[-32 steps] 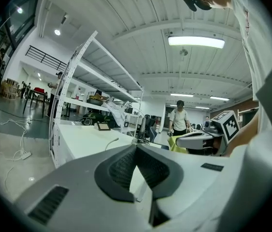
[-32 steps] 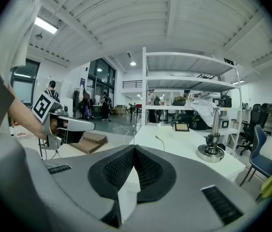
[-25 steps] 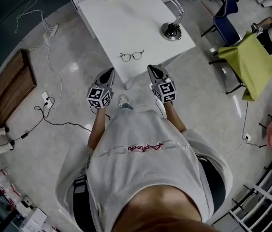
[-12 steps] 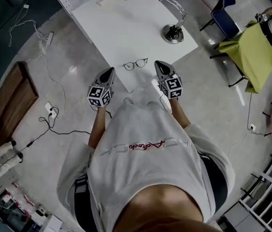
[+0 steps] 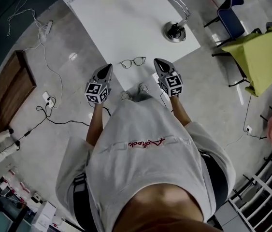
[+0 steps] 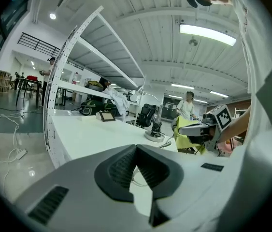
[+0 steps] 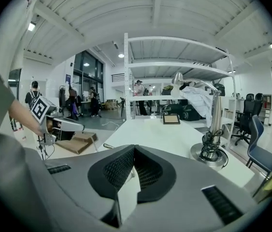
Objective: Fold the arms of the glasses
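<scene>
Holds left gripper (image 5: 107,67) and right gripper (image 5: 156,62) over the near edge of the white table (image 5: 126,18), each clenched tip to tip on nothing; finds glasses (image 5: 133,62) lying on the table just inside that edge, between the two gripper tips, touched by neither; desk lamp (image 5: 175,32) farther back

The glasses (image 5: 133,62) lie flat on the white surface (image 5: 126,23), close to its near edge, at about twelve o'clock from me. They have a thin dark frame with two round clear lenses, set side by side from nine to three o'clock. I cannot tell how their arms stand.
</scene>
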A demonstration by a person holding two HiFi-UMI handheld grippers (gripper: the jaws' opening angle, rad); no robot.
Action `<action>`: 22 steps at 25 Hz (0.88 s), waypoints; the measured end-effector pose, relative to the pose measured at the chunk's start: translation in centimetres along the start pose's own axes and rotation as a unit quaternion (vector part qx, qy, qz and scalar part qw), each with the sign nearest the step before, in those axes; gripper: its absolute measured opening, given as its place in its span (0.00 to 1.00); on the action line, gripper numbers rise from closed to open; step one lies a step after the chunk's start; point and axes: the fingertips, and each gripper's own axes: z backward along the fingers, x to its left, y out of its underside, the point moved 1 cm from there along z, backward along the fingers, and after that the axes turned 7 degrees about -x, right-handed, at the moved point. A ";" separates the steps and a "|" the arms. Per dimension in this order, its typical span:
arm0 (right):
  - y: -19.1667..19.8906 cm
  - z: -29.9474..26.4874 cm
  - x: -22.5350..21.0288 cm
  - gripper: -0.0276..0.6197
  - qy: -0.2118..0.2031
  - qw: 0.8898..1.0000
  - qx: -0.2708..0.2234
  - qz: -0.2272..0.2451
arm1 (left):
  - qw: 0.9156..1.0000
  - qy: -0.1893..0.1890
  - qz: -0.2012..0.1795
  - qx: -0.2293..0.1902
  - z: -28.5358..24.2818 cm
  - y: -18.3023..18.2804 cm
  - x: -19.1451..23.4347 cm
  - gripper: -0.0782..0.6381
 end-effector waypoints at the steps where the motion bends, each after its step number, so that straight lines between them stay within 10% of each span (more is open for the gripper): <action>1: 0.1 -0.2 -0.1 0.08 -0.009 1.000 0.003 0.001 | 1.000 -0.001 -0.005 0.005 0.0 0.1 -0.2 0.14; 22: 7.0 -1.8 -0.3 0.08 -0.059 0.992 0.077 -0.074 | 0.995 -0.027 0.038 0.089 -0.7 6.1 0.5 0.14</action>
